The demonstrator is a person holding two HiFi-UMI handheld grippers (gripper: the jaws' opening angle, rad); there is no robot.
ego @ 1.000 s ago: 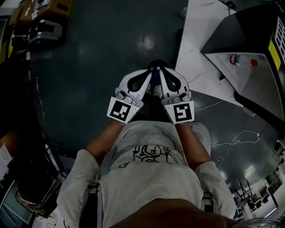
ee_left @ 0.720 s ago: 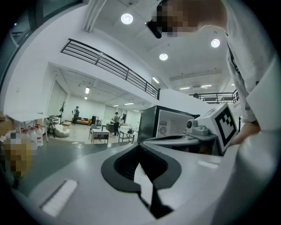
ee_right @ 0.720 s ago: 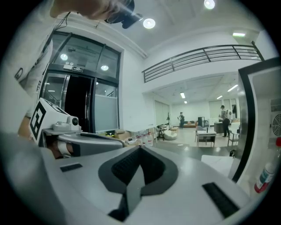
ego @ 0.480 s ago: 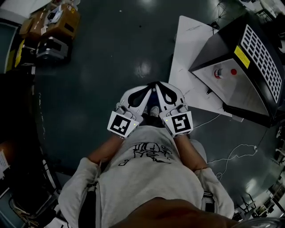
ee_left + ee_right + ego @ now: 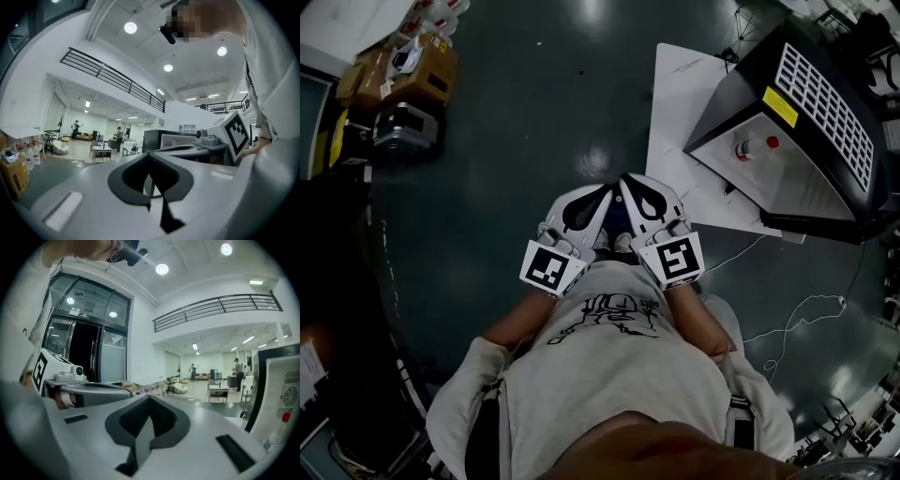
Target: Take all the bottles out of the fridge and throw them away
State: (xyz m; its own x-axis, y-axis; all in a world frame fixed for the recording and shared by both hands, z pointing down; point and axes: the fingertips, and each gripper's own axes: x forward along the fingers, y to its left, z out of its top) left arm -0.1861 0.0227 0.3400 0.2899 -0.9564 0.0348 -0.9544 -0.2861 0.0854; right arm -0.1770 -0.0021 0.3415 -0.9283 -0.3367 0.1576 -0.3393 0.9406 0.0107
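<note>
Black fridge (image 5: 733, 105) stands open with a bottle (image 5: 741, 150) inside.

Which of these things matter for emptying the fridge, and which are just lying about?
For the job: fridge, the bottle in it, left gripper and right gripper, both shut and empty.

Just lying about: cardboard boxes, floor cable, white board under the fridge.
</note>
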